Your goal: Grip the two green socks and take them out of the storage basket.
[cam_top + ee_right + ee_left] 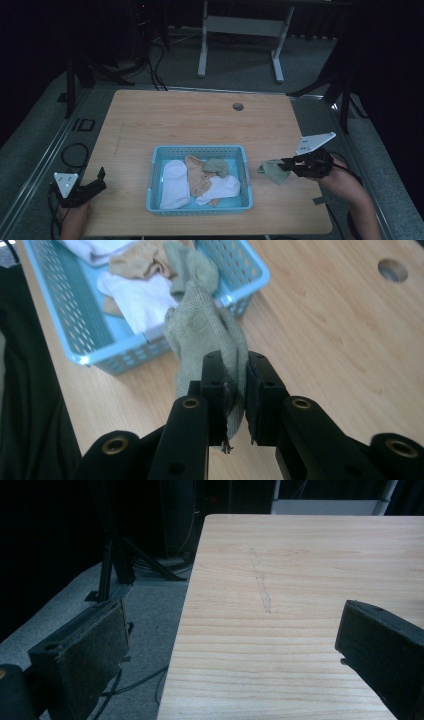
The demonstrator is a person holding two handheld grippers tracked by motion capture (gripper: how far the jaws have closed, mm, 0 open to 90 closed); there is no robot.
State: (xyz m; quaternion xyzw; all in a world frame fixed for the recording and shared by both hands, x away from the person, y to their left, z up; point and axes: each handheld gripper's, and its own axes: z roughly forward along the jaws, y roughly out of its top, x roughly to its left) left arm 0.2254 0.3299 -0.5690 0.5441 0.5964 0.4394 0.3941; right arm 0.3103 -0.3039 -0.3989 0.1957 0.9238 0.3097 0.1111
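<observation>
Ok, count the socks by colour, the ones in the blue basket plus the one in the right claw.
White socks: 2, both in the basket
Tan socks: 1, in the basket
Green socks: 2, one in the basket, one in the right claw
Total: 5

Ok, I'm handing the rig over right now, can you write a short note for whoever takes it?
Right gripper: shut on the green sock, held just right of the blue basket, above the table.
Left gripper: jaws open, holding nothing, at the table's front left corner.
Done: white, tan and another green sock already lie in the basket.
Left: probably carry the held sock over the basket and drop it in.
</observation>
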